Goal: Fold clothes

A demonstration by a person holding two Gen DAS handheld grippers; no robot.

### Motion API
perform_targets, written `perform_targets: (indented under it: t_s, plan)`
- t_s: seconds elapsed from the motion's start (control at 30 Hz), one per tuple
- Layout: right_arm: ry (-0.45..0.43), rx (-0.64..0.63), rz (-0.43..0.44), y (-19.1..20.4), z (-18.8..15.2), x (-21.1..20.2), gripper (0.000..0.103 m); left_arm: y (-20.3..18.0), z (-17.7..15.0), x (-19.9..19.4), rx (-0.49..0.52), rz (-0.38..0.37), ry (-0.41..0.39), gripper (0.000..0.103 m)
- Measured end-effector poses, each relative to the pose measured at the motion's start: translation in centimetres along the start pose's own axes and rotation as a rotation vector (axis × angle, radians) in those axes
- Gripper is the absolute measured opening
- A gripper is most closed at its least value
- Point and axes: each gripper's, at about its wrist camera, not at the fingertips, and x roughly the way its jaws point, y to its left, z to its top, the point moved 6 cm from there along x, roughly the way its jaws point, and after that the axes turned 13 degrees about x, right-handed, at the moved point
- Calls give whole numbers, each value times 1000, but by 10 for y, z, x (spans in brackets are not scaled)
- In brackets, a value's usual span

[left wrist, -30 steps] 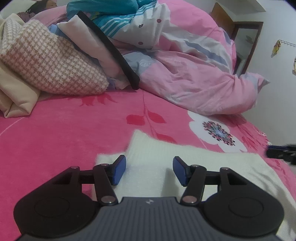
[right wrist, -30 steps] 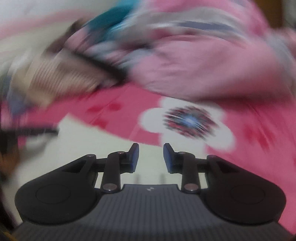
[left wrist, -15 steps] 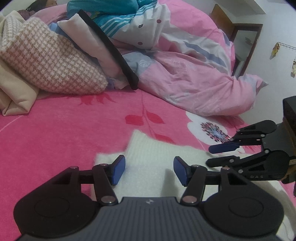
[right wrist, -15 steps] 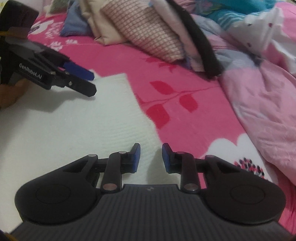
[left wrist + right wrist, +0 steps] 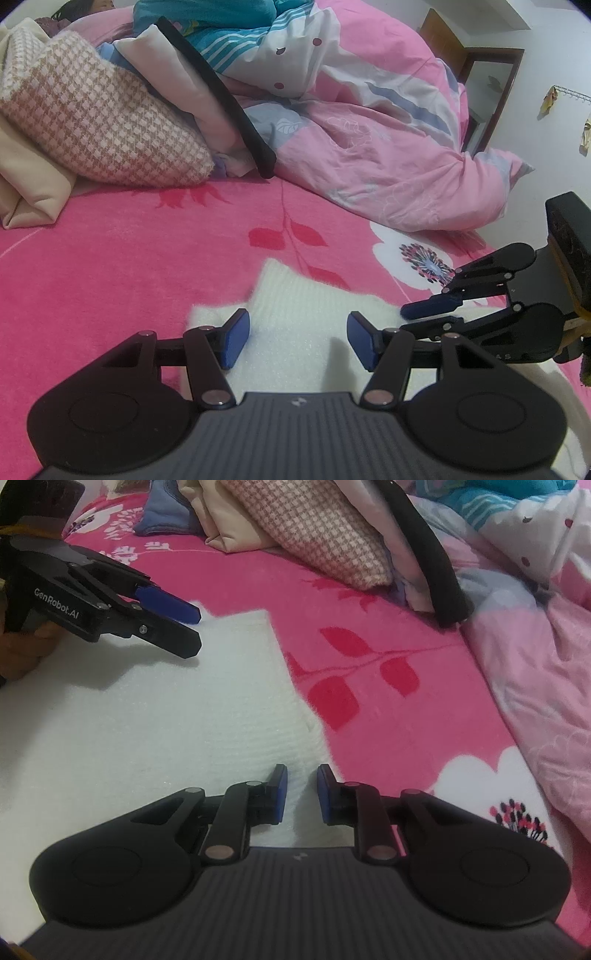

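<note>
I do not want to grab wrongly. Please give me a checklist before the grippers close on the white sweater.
1. Left gripper open: ok, wide gap, nothing held.
2. Right gripper open: ok, narrower gap, nothing held.
3. White sweater lies flat on the pink blanket: ok in the part seen.
4. Right gripper at the sweater edge: ok, edge lies just ahead of it.
5. Fabric between fingers: cannot tell for either.
6. Clothes pile apart from sweater: ok.

A pink flowered bedsheet (image 5: 147, 266) carries a crumpled pink quilt (image 5: 388, 166) and a houndstooth cushion (image 5: 103, 125); a wooden-framed mirror (image 5: 484, 96) leans against the wall.
</note>
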Motion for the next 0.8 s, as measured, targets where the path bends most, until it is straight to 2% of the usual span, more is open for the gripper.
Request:
perform_targets:
  t_s: [0.07, 0.13, 0.2, 0.43, 0.53, 0.8]
  plan:
    - [-1, 1, -1, 1, -1, 1, 15, -1, 0, 0, 2, 2, 0, 60]
    - [-1, -3, -4, 4, -2, 1, 7, -1, 0, 0, 3, 4, 0, 60]
    - [-18, -38, -43, 13, -3, 1, 2, -1, 0, -1, 2, 5, -3, 60]
    - [-126, -133, -225, 27, 2, -13, 1, 2, 3, -5, -17, 7, -12, 60]
    - [-153, -156, -266, 26, 6, -13, 1, 2, 5, -6, -9, 40, -10, 60]
    - [-157, -160, -314, 23, 3, -1, 1, 2, 6, -4, 17, 91, 15, 60]
